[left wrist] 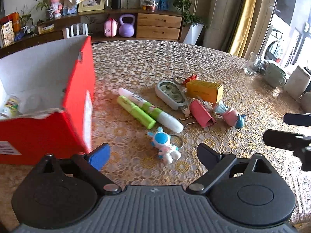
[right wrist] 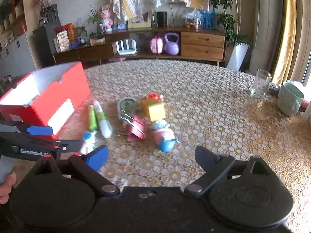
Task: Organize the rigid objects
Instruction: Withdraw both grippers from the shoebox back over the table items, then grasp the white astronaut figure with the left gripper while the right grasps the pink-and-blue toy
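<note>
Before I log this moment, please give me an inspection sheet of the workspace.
Surface: round table under a lace-pattern cloth.
Job's things: red box at left, open; two markers, grey case, yellow carton, pink clip, pig figure, astronaut keychain loose on the cloth.
Clutter: glass and green mug at far right.
Tongs: left tongs open, empty; right tongs open, empty.
Cables: nothing seen.
Surroundings: wooden sideboard, curtain.
</note>
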{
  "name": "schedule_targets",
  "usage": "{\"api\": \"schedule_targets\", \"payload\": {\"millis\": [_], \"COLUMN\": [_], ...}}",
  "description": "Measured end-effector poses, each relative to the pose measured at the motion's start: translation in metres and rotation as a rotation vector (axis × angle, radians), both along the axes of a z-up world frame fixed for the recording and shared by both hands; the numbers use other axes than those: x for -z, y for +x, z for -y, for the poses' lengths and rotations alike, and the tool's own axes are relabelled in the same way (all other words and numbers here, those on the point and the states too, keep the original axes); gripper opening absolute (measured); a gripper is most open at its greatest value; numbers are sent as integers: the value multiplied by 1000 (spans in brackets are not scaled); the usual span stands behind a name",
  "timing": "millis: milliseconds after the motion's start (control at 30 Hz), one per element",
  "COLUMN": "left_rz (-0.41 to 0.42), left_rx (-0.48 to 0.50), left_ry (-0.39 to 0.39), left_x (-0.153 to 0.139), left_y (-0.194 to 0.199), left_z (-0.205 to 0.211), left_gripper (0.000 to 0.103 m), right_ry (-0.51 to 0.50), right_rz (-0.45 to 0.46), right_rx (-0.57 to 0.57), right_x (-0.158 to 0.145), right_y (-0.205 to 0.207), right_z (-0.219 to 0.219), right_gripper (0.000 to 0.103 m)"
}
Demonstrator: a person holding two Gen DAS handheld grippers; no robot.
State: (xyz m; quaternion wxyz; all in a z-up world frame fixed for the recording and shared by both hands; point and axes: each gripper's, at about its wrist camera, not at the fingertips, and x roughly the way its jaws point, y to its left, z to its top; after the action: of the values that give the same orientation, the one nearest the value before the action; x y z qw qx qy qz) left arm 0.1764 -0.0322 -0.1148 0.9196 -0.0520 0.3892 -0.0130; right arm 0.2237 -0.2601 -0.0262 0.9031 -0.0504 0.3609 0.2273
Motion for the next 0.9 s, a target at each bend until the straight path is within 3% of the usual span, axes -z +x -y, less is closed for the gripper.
{"api": "schedule_targets", "payload": {"millis": [333,633,800,867,900], "left_rz": [0,-15,1,6,8], "left_rx": [-57,-67,-60,-55,-55], "left_ry": [28,-5,-17,-23,-23], "left_x": [20,32,30,29,28], "left_y": [19,29,30,30,30], "left_z": [11,10,12,12,13], "left_gripper": [96,96,82,65,61], "right_ry": [-23,-42,-53,-54,-54], "right_rz": [-29,-48,-57,-62,-62], "right_rx": [-4,-8,-18,-18,-18], "right_x": [23,38,44,45,45], "right_y": [32,57,67,70,71], "right_z": [-5,-17,-22,-24,-25], "right_gripper": [82,69,59,56,55]}}
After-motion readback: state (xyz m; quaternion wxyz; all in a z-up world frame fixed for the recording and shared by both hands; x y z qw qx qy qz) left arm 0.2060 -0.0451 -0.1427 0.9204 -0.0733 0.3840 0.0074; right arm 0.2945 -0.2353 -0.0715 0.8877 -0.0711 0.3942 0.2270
